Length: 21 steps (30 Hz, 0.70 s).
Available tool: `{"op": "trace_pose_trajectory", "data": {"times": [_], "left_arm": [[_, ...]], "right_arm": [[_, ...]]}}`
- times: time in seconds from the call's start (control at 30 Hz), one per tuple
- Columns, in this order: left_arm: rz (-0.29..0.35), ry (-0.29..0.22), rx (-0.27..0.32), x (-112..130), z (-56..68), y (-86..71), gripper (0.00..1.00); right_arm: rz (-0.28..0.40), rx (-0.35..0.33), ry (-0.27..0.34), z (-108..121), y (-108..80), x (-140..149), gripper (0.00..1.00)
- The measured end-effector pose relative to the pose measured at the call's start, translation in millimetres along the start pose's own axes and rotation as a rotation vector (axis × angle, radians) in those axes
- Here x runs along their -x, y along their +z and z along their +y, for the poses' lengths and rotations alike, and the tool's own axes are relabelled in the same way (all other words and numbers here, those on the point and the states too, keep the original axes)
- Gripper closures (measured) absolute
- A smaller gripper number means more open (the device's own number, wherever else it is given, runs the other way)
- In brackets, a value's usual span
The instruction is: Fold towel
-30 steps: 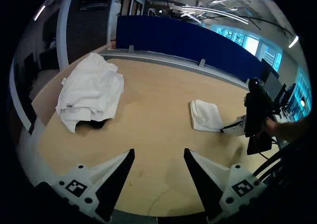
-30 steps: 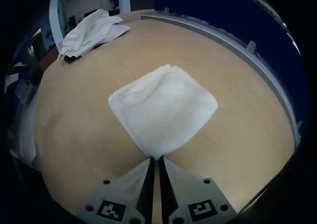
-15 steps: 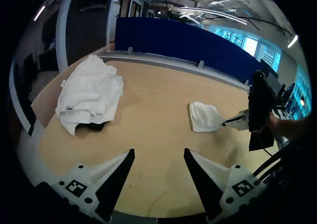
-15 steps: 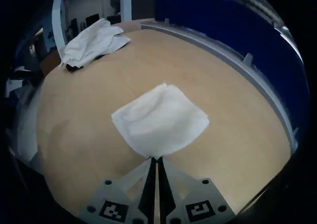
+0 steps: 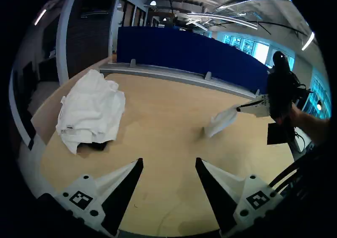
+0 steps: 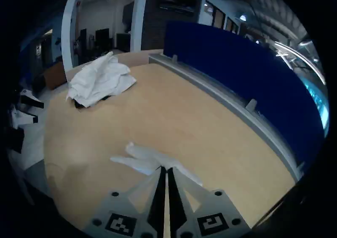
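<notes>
A small folded white towel hangs by one corner above the wooden table, its lower end near the tabletop. My right gripper is shut on that corner, and the towel droops away from its fingertips. In the left gripper view the right gripper is raised at the right, held by a hand. My left gripper is open over the near part of the table, with nothing between its fingers.
A pile of crumpled white towels lies on the table's far left, over something dark; the pile is also far off in the right gripper view. A blue partition with a grey rail runs along the table's back edge.
The right gripper has lifted the small towel by its corner off the table, so it now hangs instead of lying flat. The left gripper has stayed about where it was.
</notes>
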<state>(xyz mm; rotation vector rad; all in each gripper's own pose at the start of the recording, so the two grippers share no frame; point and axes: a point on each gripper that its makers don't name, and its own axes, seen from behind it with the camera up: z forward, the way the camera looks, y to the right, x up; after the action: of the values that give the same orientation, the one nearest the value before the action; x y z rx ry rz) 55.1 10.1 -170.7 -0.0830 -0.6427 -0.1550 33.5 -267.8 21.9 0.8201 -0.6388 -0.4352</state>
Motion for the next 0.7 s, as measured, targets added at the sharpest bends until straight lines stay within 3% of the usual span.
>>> {"op": "trace_pose_trajectory", "data": {"times": [0.2,0.7], "left_arm": [[0.017,0.010,0.016,-8.1,8.8,-0.4,0.08],[0.031,0.023,0.050,-17.3,29.6,3.3,0.08]], "right_arm": [[0.033,0.019,-0.003,13.5,-18.2,-21.7,0.97],[0.047,0.054,-0.001,47.8,-49.3,-23.0,0.97]]}}
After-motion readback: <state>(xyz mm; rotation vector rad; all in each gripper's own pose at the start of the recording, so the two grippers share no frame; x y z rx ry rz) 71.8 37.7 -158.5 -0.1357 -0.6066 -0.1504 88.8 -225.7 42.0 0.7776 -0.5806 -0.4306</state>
